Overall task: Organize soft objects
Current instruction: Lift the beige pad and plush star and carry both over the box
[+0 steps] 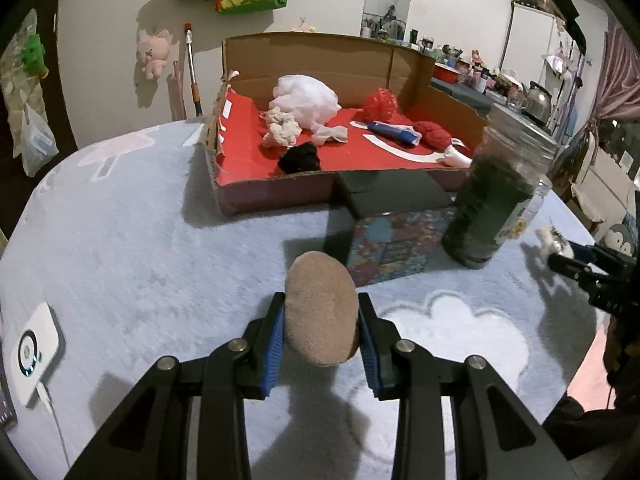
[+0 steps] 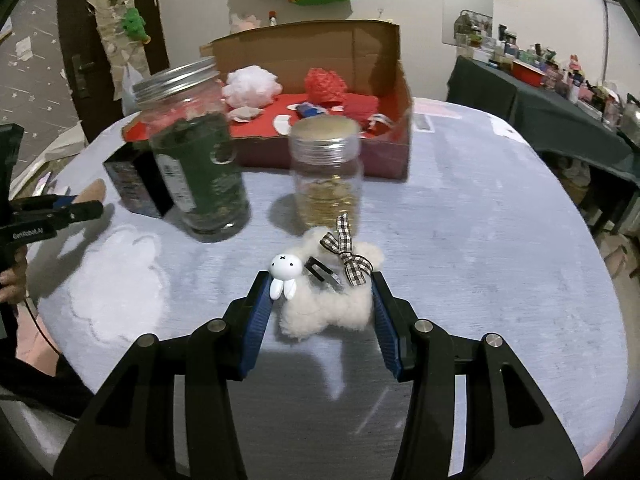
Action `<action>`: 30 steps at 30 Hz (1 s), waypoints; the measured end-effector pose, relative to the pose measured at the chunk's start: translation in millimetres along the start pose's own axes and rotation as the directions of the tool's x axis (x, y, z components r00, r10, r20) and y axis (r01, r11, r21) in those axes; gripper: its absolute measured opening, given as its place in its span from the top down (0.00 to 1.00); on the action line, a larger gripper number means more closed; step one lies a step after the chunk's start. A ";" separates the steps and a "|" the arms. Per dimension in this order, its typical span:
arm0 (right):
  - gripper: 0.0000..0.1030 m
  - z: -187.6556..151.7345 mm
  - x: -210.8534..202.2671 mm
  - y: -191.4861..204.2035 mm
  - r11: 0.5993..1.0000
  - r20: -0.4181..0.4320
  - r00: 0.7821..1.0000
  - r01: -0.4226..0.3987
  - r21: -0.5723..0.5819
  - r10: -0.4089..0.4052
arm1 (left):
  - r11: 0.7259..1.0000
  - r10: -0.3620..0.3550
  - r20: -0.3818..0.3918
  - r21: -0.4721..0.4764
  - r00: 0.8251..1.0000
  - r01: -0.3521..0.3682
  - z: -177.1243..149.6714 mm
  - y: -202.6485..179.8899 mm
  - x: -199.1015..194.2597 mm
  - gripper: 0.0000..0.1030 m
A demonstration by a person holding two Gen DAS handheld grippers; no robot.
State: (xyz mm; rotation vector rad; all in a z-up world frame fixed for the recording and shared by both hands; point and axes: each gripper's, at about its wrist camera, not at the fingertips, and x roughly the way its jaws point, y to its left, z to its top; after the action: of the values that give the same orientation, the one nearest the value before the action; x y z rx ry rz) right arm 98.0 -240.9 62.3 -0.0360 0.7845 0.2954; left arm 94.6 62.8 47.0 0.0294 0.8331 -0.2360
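My left gripper (image 1: 322,312) is shut on a tan oval plush pad (image 1: 322,308) and holds it above the pale blue table cover. My right gripper (image 2: 320,294) is shut on a fluffy cream plush charm (image 2: 332,300) that carries a white rabbit figure (image 2: 283,272) and a checked ribbon bow (image 2: 346,254). Behind stands a cardboard box with a red floor (image 1: 248,148), also in the right wrist view (image 2: 400,136). It holds several soft things: a white bundle (image 1: 304,98), a red mesh ball (image 1: 380,104), a black pompom (image 1: 300,158). The right gripper shows at the left view's right edge (image 1: 560,256).
A jar of dark green leaves (image 2: 200,160) and a clear jar with yellow contents (image 2: 326,176) stand in front of the box. A dark patterned carton (image 1: 388,224) lies by the green jar. A white device with a cable (image 1: 34,352) sits at the table's left edge.
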 end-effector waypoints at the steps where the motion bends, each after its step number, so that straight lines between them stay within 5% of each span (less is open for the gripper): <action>1: 0.55 0.3 0.0 -2.5 1.000 0.000 1.000 0.007 0.000 -0.007 | 1.000 0.004 0.001 0.009 1.000 -0.004 1.0 1.3 0.9 0.66; 30: 0.55 44.6 21.8 -30.0 0.947 0.034 0.987 0.158 -0.281 -0.155 | 0.984 -0.037 -0.004 0.173 0.999 0.038 38.2 21.5 25.4 0.65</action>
State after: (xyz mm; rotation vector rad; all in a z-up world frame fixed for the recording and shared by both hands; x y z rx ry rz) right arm 151.6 -258.0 76.3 -0.3648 0.7182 0.2547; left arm 143.7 74.2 52.6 0.1767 0.8127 -0.3434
